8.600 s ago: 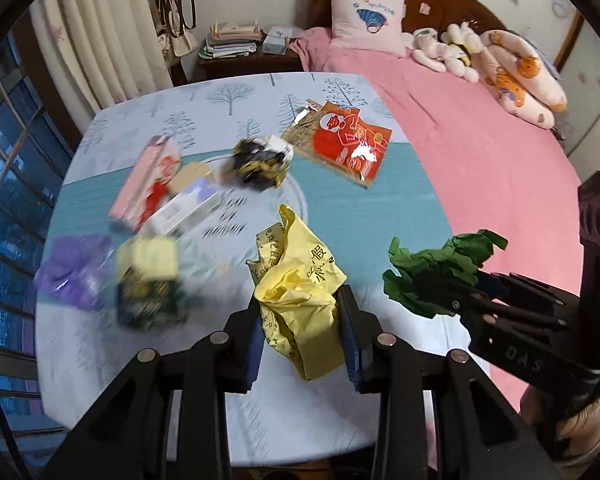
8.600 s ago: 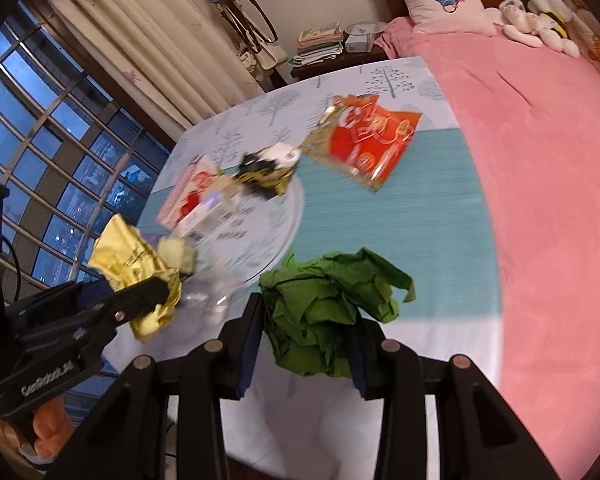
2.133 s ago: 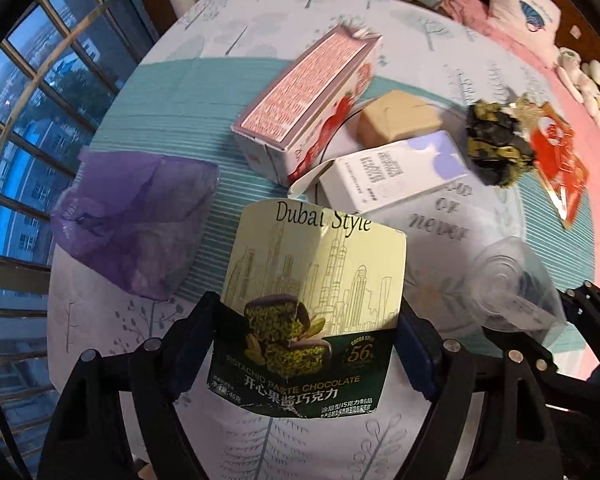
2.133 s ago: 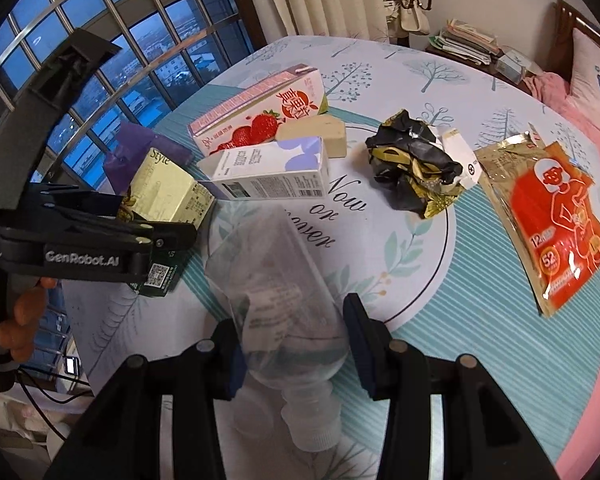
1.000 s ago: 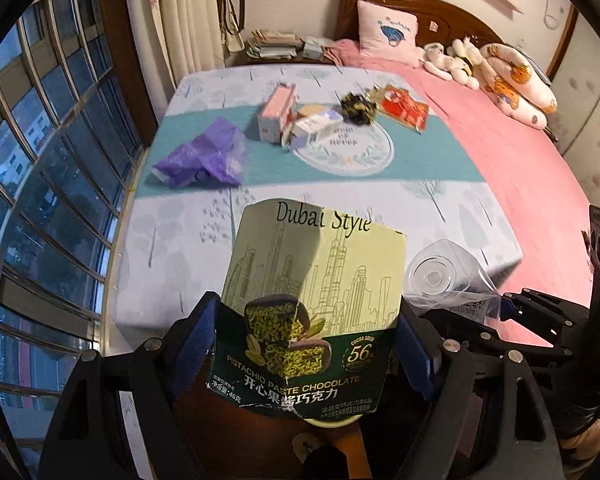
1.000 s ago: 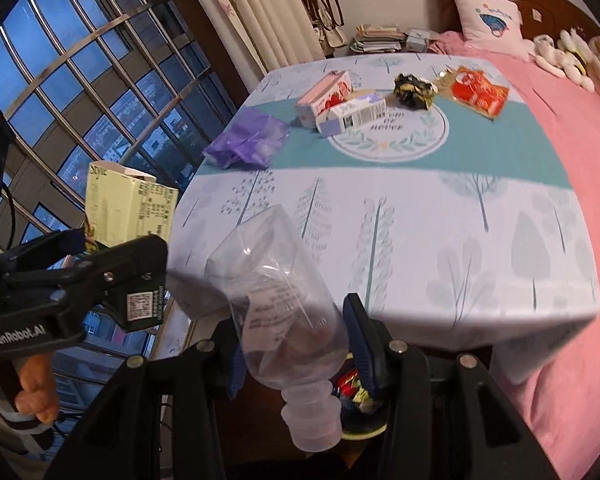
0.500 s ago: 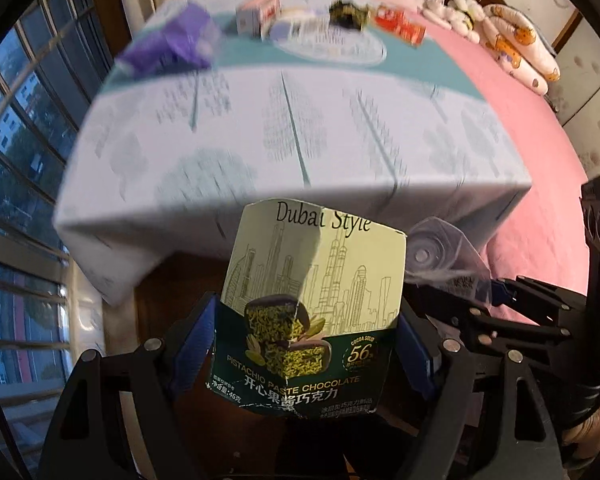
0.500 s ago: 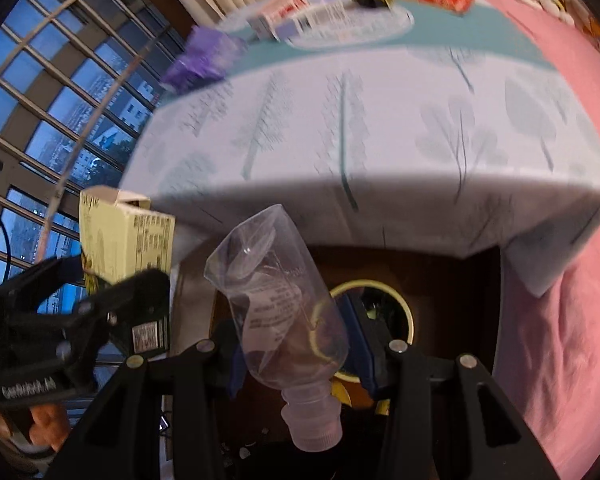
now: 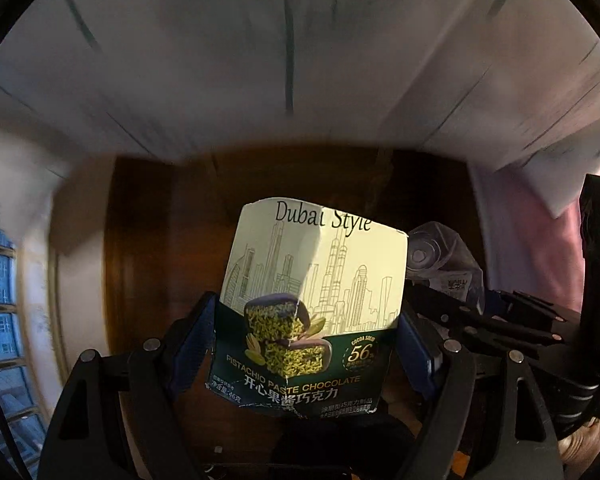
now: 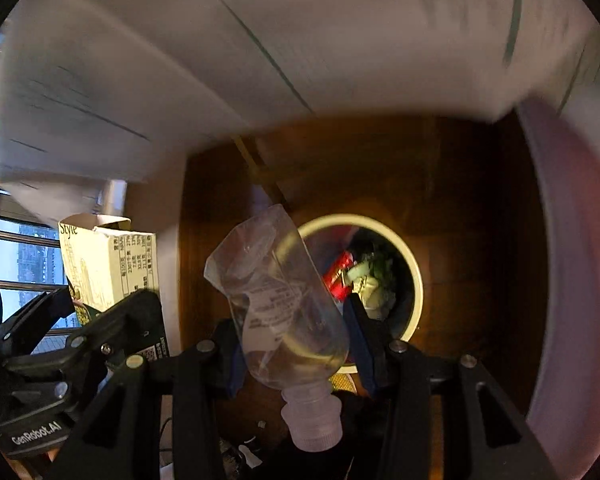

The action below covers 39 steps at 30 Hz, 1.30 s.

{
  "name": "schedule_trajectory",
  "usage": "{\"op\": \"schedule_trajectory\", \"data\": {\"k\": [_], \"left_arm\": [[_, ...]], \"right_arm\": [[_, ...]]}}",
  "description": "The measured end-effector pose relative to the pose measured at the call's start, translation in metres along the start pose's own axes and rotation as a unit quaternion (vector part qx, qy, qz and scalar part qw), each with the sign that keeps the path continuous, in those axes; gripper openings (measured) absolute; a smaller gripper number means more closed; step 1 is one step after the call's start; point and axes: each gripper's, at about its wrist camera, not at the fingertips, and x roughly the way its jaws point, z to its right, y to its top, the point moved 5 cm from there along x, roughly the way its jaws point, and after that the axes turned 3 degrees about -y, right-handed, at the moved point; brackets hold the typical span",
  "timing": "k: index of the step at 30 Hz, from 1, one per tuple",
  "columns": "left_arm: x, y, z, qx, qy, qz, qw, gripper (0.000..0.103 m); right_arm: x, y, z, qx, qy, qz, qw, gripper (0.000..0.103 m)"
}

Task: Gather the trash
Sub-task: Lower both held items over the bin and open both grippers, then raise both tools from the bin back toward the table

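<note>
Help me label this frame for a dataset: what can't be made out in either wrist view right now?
- Trash bin: absent from the left wrist view; in the right wrist view the crushed plastic bottle and right gripper cover its near side.
- Bin contents: a red wrapper shows; the rest is too dark.
- Tablecloth: its pattern is motion-blurred in both views.
- Chocolate box: hides what lies under the left gripper.

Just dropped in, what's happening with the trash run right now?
Both grippers are loaded and down by the bin. The left gripper is clamped on the pistachio chocolate box; the right gripper holds the crushed clear plastic bottle. The round trash bin below the tablecloth already holds scraps. Neither item is released yet.
</note>
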Motion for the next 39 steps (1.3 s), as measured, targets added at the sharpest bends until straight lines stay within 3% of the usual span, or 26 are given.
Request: {"op": "schedule_trajectory", "data": {"k": [4,9,12,14,15,32,39], "left_arm": [[0.052,-0.014,-0.002,-0.005,0.008,-0.011,0.9999,0.083],[0.089,-0.027,-0.001,-0.011,0.012,-0.016,0.9997,0.085],[0.097,-0.027,-0.002,-0.019,0.009,-0.016,0.9996,0.087],[0.099,-0.03,-0.005,-0.022,0.01,-0.018,0.9995,0.095],[0.098,-0.03,-0.006,-0.023,0.013,-0.015,0.9995,0.099],[0.044,-0.029,-0.007,-0.042,0.009,0.033,0.9985,0.099],[-0.004,-0.022,0.0,-0.049,0.004,0.043,0.9979,0.099]], "right_arm": [[0.054,-0.011,0.025,0.018,0.0,-0.014,1.0,0.044],[0.09,-0.018,0.044,0.056,0.011,-0.024,0.998,0.044],[0.099,-0.025,0.048,0.059,0.01,-0.026,0.998,0.057],[0.099,-0.023,0.052,0.058,0.012,-0.028,0.998,0.067],[0.099,-0.024,0.054,0.057,0.015,-0.026,0.998,0.067],[0.063,-0.018,0.036,-0.001,0.0,0.007,1.0,0.068],[0.028,-0.021,0.025,-0.008,-0.01,0.003,1.0,0.067]]}}
